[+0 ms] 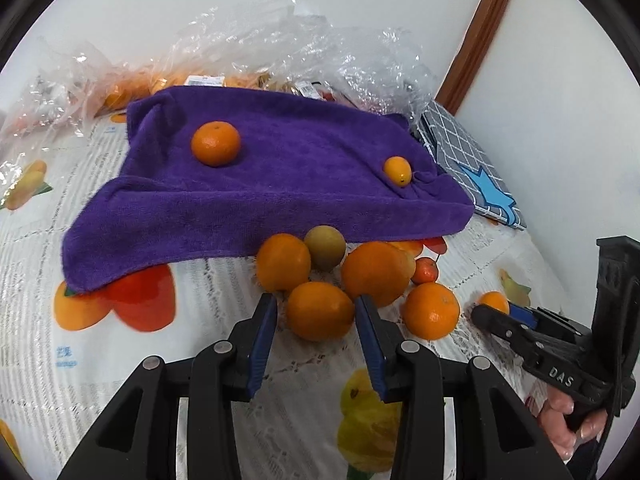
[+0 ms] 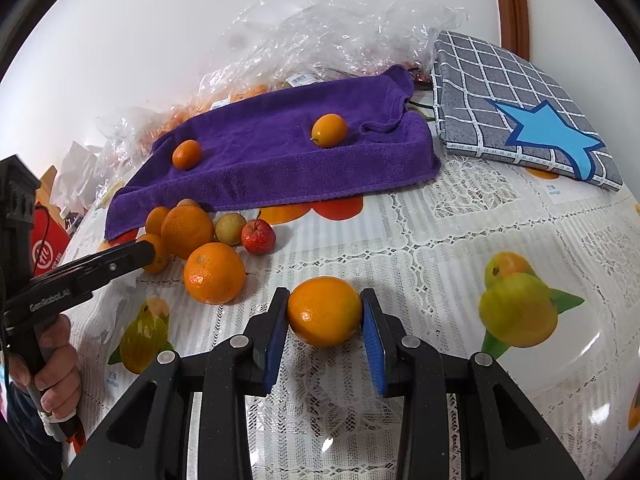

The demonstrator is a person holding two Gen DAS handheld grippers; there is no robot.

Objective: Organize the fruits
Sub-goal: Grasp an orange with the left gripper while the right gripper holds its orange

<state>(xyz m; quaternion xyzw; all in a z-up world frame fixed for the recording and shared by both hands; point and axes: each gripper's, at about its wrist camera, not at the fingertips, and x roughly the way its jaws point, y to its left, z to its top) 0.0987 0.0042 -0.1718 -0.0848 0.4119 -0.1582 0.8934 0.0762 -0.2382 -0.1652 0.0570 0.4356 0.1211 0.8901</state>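
1. Purple towel [image 1: 280,200], one, spread well beyond both grippers. It carries two fruits: one towel orange [image 1: 216,143] and one small yellow-orange fruit [image 1: 398,171].
2. Oranges on the tablecloth [image 2: 460,240], five counted. Three loose oranges [image 1: 283,262] sit in a cluster just past the left gripper's tips, and the other two are entered below.
3. Brownish round fruit [image 1: 325,247], one in clear view, at the far side of the cluster against the towel's edge.
4. Small red fruit [image 1: 426,271], one, beyond and to the right of the left gripper.
5. Left gripper [image 1: 316,308]: angled downward, jaws loose. The near orange [image 1: 320,310] lies between the fingertips, with a sliver of gap at the left pad, so it is not clamped. The left hand [image 2: 52,376] is wrapped around the handle.
6. Right gripper [image 2: 324,300]: angled downward and clenched on the held orange [image 2: 324,311], both blue pads pressed against its sides. It is low over the tablecloth, apart from the cluster. The right hand [image 1: 568,420] grips the handle.
7. Checked cushion [image 2: 520,108], one, far right of the right gripper.
8. Clear plastic bags [image 2: 340,28], crumpled behind the towel; count unclear.
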